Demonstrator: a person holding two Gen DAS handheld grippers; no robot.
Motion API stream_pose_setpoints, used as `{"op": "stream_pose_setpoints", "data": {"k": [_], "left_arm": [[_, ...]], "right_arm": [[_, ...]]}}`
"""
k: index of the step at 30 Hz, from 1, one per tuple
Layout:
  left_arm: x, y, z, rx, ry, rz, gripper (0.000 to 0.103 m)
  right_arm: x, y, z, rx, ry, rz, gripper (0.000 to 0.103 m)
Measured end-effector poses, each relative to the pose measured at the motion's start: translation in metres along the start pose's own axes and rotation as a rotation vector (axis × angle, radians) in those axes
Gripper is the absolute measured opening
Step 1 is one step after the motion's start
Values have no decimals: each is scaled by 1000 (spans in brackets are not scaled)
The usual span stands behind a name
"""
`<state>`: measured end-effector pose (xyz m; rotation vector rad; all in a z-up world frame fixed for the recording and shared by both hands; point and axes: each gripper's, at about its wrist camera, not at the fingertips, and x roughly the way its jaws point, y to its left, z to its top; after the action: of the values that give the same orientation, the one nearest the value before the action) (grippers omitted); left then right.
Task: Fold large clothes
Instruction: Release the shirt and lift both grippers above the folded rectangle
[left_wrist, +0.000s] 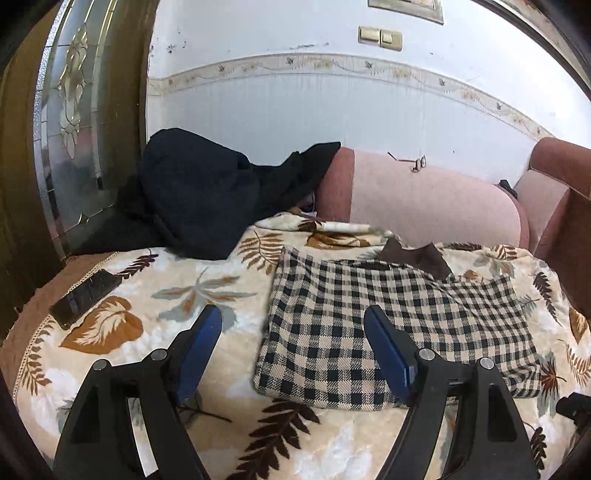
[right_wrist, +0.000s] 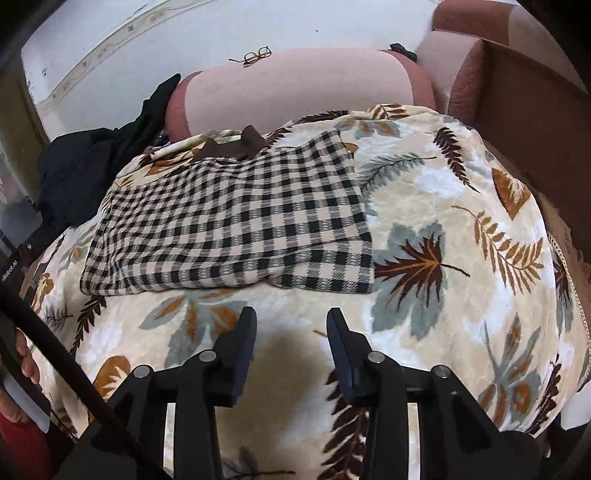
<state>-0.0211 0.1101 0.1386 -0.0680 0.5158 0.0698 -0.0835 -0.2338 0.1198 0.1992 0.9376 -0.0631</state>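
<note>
A beige-and-black checked woven garment with a brown collar (right_wrist: 229, 225) lies folded into a flat rectangle on a cream plush blanket printed with brown and grey leaves (right_wrist: 436, 206), which covers a pink upholstered sofa (right_wrist: 295, 85). The left gripper (left_wrist: 293, 328) hovers over the garment's near left corner with its blue-padded fingers (left_wrist: 388, 350) spread wide and nothing between them. The right gripper (right_wrist: 291, 328) hangs just short of the garment's near edge, fingers partly apart and empty. The cloth looks soft, limp and fairly thick, probably light for its size; it should drape and sag rather than hold shape, and its layers may slide apart if only the top one is pinched. A sound grasp would likely take all layers at the two near corners or along the doubled hem. A heap of dark clothes (left_wrist: 207, 195) waits behind.
</note>
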Motion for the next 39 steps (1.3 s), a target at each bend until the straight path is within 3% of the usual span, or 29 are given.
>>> {"op": "stream_pose_setpoints", "data": {"k": [5,11,17,23,27,39], "left_arm": [[-8,4,2,-28,-17,8,81],[-29,4,6,1,-136,125,87],[-34,-6,8,61,-76,172,87],[-34,3,-11,10,-4,60,87],[-10,7,-19,-1,103,11,87],[20,11,-33,-19,221,-12,87]], "right_arm": [[3,10,-3,-8,9,2,42],[15,20,-8,-14,43,13,44],[13,28,-3,-17,22,22,44],[13,41,5,-36,-20,20,51],[18,57,3,-90,-26,-10,51],[48,68,-6,-114,33,-32,52]]}}
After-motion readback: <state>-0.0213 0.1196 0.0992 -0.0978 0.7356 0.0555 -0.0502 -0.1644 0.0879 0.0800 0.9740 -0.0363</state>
